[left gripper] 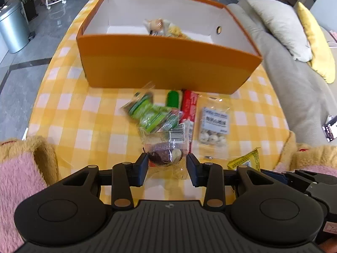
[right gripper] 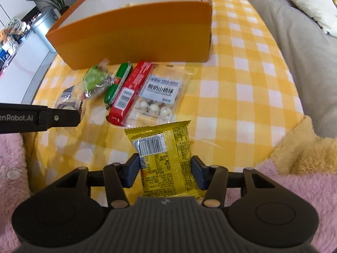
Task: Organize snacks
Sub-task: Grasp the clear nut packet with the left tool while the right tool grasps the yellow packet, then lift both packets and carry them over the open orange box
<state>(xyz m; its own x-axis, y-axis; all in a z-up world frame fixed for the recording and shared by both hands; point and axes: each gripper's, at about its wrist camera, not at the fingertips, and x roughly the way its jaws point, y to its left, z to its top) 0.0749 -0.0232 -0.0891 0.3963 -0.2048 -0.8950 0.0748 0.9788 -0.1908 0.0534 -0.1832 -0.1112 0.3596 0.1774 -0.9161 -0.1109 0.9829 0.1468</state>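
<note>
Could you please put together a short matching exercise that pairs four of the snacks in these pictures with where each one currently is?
Things:
1. Yellow foil packet with a barcode
2. Clear packet with dark and pale pieces
3. Clear bag of white balls
4. Pale wrapped snacks

Places:
A. Inside the orange cardboard box
B. Between the left tongs
C. Between the right tongs
D. Flat on the yellow checked tablecloth

Pairs: 1-C, 2-B, 3-D, 4-A
</note>
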